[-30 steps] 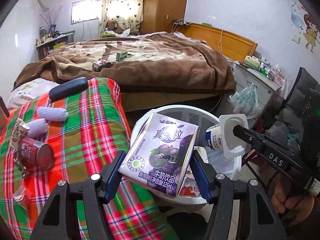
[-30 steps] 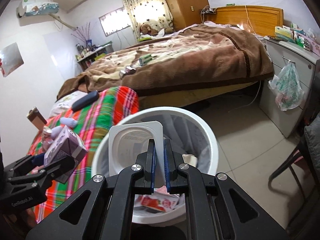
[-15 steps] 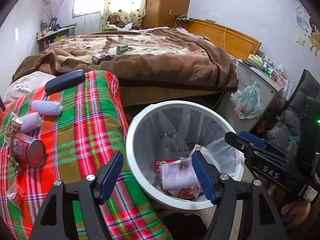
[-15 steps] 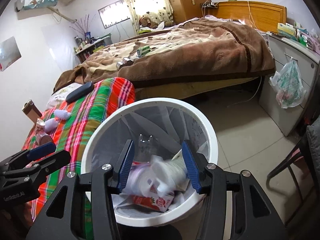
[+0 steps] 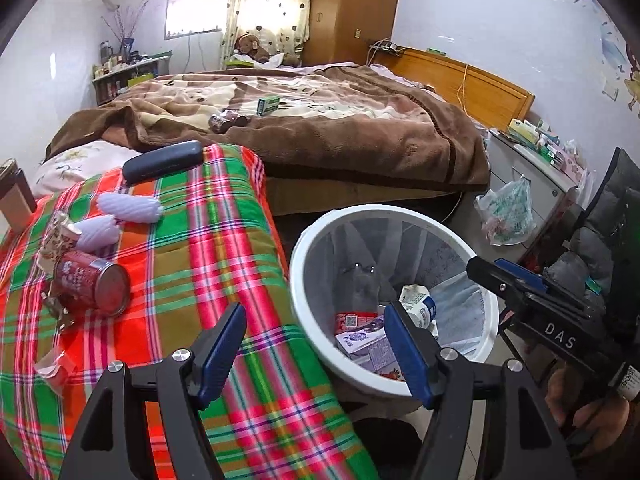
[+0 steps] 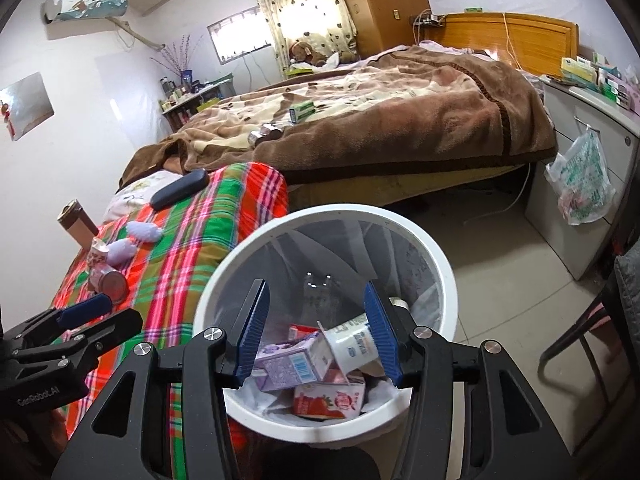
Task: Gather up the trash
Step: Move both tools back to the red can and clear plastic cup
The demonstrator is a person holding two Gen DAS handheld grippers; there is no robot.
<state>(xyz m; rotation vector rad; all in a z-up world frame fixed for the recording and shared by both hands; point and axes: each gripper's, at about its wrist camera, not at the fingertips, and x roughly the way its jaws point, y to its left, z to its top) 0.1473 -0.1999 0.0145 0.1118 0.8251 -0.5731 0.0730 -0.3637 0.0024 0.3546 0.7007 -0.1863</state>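
Jaws apart and empty on both the left gripper (image 5: 312,346) and right gripper (image 6: 318,330), the purple milk carton (image 6: 286,364) and white yogurt cup (image 6: 352,346) lie below in the round white plastic bin (image 6: 440,264).

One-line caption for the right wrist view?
Open right hand-held gripper above white bin holding purple carton and yogurt cup.

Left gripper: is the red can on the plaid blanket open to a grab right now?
Probably yes. The left gripper is open and empty, and the red can lies on its side with nothing covering it.
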